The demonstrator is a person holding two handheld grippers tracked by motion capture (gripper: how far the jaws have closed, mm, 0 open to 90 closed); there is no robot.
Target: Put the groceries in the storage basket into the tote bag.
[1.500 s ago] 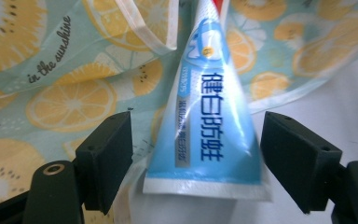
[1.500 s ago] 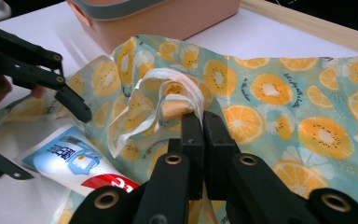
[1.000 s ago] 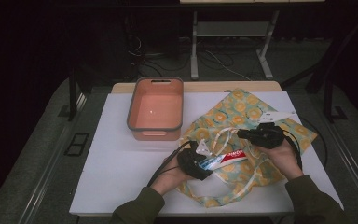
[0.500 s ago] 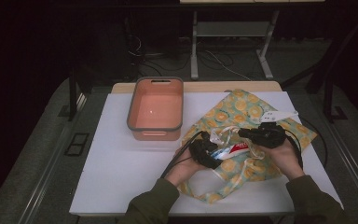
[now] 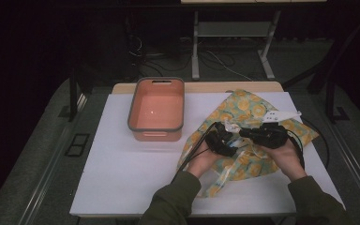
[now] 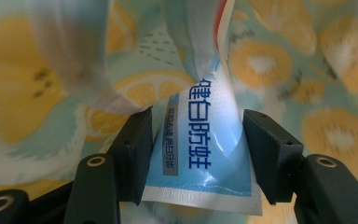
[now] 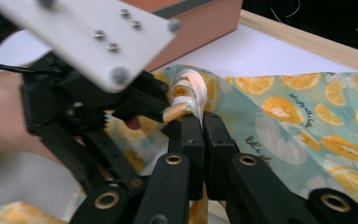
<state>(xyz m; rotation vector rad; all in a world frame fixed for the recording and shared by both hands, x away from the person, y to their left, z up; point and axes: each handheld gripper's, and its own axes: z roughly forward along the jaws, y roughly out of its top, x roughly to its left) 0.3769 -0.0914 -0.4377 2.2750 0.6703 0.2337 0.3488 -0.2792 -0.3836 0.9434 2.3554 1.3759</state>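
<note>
Gripping the toothpaste tube (image 6: pixel 205 158) by its flat crimped end, the left gripper (image 6: pixel 198 135) is pressing one jaw against each edge of the tube, with the nozzle end pointing away into the fabric. The right gripper (image 7: pixel 203 122) is pinching the twisted pale handle (image 7: pixel 193 91) of the fruit-print bag (image 7: pixel 307 107), jaws closed tight on it and lifting it a little.

In the high view the left gripper (image 5: pixel 221 140) is sitting farther forward and closer to the right gripper (image 5: pixel 262 134) than a second ago. The red-and-white tube that was lying exposed on the bag (image 5: pixel 258 105) is now mostly getting covered by cloth. Judging from that, the tube is going into the bag mouth while the right hand is holding the opening up. Insertion is looking underway but not finished, since the crimped end is sitting between the jaws outside the folds.

The orange bin (image 5: pixel 157 110) is standing apart to the left on the white table (image 5: pixel 122 168), with nothing visible in it.

Writing: the tube is showing large blue characters "健白防蛀". A grey strip beside them is carrying smaller characters too fine to read. The bag is showing a script line starting "Let's", the rest unreadable.
</note>
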